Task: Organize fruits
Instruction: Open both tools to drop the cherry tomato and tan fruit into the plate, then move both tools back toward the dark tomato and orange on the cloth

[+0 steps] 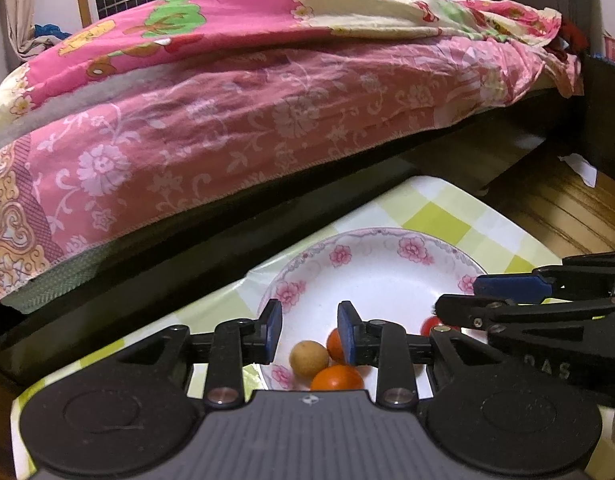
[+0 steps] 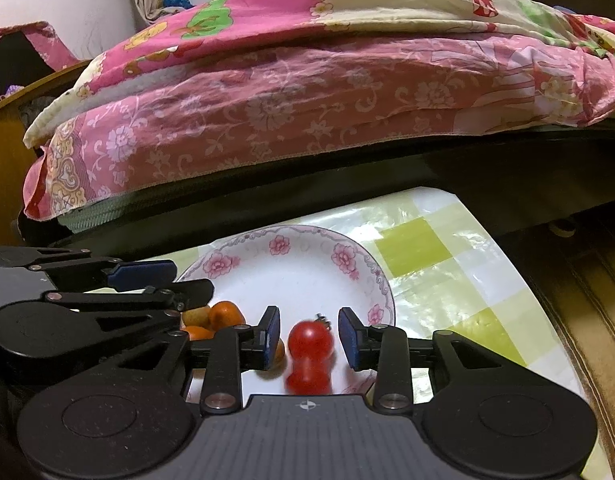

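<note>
A white plate (image 1: 371, 272) with pink flowers lies on a green-checked tablecloth (image 2: 415, 256). Near its front rim lie a tan round fruit (image 1: 308, 359) and two oranges (image 1: 345, 378). My left gripper (image 1: 310, 330) hangs open just above them, pads touching nothing. A red tomato (image 2: 310, 340), smeared vertically by blur, sits between the pads of my right gripper (image 2: 309, 336), with a gap on each side, so that gripper is open. The left gripper (image 2: 191, 280) reaches in from the left, over the oranges (image 2: 225, 314). The right gripper (image 1: 457, 294) hides most of the tomato (image 1: 429, 325).
A bed with a pink floral quilt (image 1: 247, 112) rises right behind the table, and its dark frame (image 1: 187, 248) runs along the table's far edge. Wooden floor (image 1: 567, 216) lies to the right. The tablecloth continues right of the plate (image 2: 307, 280).
</note>
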{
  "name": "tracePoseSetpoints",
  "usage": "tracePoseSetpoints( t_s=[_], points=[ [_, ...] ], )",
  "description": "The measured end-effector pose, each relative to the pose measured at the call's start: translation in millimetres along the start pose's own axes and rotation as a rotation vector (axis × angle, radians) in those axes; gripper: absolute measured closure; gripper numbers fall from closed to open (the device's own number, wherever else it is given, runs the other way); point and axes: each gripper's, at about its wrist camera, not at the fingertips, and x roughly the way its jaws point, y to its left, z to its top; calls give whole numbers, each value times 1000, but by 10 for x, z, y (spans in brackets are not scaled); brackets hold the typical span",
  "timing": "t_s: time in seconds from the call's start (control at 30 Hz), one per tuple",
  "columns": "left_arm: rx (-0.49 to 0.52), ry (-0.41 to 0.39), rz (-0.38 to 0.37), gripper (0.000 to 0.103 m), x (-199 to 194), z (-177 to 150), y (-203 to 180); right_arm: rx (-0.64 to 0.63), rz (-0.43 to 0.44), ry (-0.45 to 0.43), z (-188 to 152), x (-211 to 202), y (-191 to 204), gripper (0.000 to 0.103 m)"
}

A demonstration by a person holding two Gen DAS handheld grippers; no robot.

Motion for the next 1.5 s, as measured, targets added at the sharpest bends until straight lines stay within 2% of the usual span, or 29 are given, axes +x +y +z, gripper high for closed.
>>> tracePoseSetpoints(
  t_s=[0.23,0.6,0.8,1.07,1.3,1.33,1.5],
  points=[
    [-59,-7,-2,65,-115,-24,183,51,12,-4,31,-33,-92,72],
    [-100,-5,0,65,-467,-203,460,45,32,14,-28,-79,1,72],
    [-103,15,-30,65,-636,-381,498,-3,44,19,-81,-218,166,72],
    [-28,60,-73,64,-814,-547,532,-133,60,76,-301,-452,472,71],
    [-64,73,-122,64,-876,-669,695,-242,133,157,-543,-467,806,70],
    [-67,76,-130,64,-881,-688,708,-255,141,162,-563,-457,861,65],
    [-67,94,-160,64,-876,-781,735,-311,140,171,-615,-384,1036,64]
  ],
)
